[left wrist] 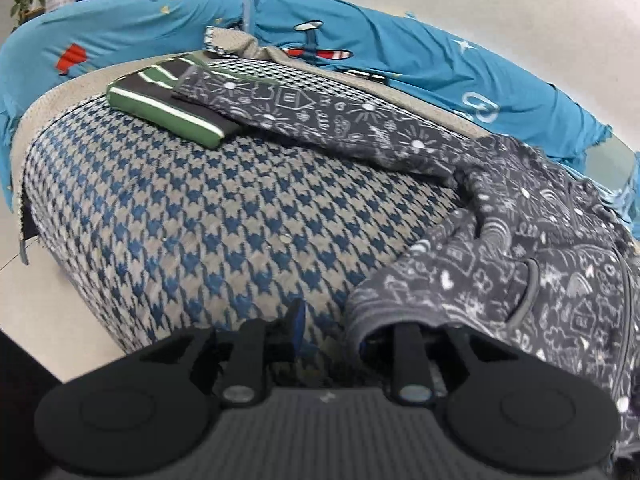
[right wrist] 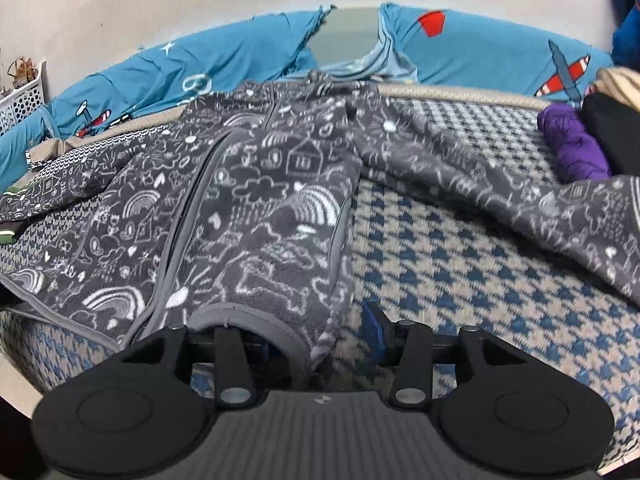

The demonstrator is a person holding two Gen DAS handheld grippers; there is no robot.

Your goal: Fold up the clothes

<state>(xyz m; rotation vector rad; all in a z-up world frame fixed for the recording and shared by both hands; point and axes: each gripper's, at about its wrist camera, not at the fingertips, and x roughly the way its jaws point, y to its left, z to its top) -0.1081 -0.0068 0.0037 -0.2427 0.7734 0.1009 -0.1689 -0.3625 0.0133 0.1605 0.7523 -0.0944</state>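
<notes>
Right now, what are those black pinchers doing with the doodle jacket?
A person is folding clothes with a pincher in each hand. The grey doodle jacket lies spread on the checked cloth. Both the left gripper and right gripper are open at its bottom hem, one finger under the fabric. Nothing is folded yet.

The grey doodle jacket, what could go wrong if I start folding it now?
1. Each claw, left claw and right claw, is open at the grey doodle jacket hem with only one finger under it, so it may catch one layer.
2. One sleeve overlaps the folded green garment, and lifting could drag it.
</notes>
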